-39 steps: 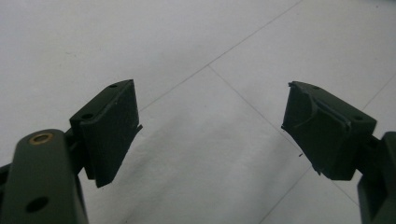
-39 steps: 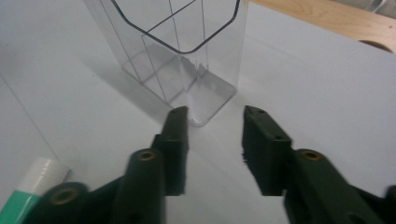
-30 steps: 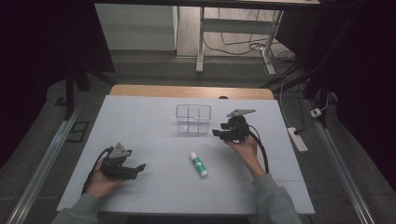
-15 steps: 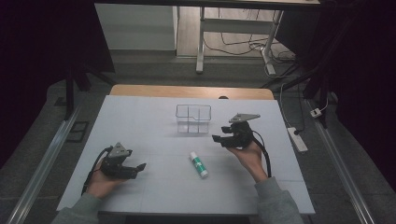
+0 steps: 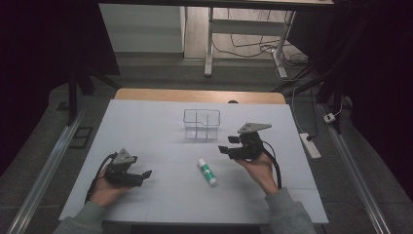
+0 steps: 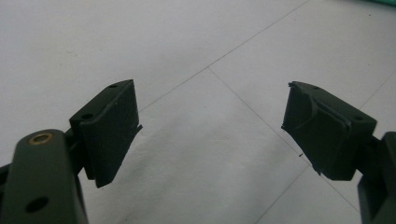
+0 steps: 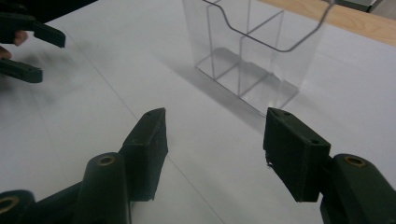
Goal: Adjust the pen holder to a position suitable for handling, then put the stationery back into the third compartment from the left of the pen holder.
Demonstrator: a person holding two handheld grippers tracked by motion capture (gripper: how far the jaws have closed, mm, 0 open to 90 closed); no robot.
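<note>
White table (image 5: 146, 122) (faint grid lines), wooden far edge (image 5: 195, 95), dark room

White tube (image 5: 207, 171) with green label; clear organiser (image 5: 201, 125); white tabletop (image 5: 156, 126) with thin grid lines and a wooden far edge; black fingers (image 6: 112, 130)

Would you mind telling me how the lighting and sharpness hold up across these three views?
High view: dim and evenly lit, with dark surroundings; the table is sharp. Left gripper view: soft focus. Right gripper view: the clear organizer casts a faint shadow, and the far left gripper is blurred.
</note>
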